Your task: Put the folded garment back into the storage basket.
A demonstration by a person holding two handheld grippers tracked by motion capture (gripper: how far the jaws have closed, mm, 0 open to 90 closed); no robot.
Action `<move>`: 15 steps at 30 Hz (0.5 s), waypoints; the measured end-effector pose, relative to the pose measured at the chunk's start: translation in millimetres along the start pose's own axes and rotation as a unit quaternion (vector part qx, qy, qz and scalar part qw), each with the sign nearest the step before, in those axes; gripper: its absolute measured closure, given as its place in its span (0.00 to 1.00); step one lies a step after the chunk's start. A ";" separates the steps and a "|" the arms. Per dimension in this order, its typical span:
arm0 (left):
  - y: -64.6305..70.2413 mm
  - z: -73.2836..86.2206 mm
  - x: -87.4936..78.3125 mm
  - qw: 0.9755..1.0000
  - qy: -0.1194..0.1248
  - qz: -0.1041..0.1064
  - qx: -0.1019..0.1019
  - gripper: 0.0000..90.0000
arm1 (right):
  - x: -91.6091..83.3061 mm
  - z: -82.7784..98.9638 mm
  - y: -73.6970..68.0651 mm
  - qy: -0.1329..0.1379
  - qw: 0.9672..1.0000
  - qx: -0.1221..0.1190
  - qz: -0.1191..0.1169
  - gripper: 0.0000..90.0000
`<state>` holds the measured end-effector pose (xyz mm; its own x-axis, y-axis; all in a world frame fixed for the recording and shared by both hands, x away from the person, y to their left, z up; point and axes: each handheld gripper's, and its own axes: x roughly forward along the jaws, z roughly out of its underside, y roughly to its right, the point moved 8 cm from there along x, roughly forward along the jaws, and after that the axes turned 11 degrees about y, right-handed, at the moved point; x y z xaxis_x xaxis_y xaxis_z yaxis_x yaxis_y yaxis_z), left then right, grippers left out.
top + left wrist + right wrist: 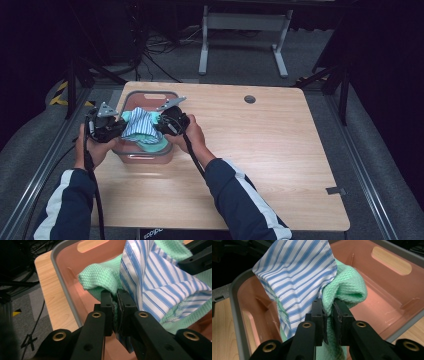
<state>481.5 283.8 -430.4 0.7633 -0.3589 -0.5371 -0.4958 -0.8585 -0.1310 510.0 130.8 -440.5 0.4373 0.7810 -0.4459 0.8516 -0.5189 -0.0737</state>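
In the high view, the bundle of cloth (141, 127) hangs over the pink bin (150, 97), which stands at the left part of the wooden surface (260, 150). The two tools and the cloth cover most of the bin, so its inside is hard to see there. The left hand-held gripper (118, 126) and the right hand-held gripper (159, 125) hold the bundle from both sides.

In the left gripper view, the bundle is two pieces together: a green knitted cloth (100, 277) and a white cloth with blue stripes (160, 277). The jaws are nearly together and pinch the green fabric at its fold. The striped piece is cut off at the top edge.

In the right gripper view, the striped cloth (297, 272) lies over the green cloth (348, 287), above the inside of the bin (387, 297). The jaws are narrow and clamp a fold of green fabric beside the striped edge. The lower end of the bundle is hidden behind the jaws.
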 end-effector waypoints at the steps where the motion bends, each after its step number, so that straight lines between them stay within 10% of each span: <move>1: -0.3 0.4 0.2 1.000 0.000 -0.001 0.002 0.93 | 0.8 1.3 -0.2 -0.002 1.000 -0.001 -0.001 0.88; 15: 4.8 8.7 5.5 1.000 -0.009 0.003 0.006 0.90 | 3.4 9.1 -0.8 -0.025 1.000 -0.007 0.001 0.83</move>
<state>479.7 280.9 -441.2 0.7522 -0.3574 -0.5536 -0.5054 -0.8520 -0.1366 508.2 130.7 -450.1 0.4246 0.7609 -0.4906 0.8544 -0.5161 -0.0609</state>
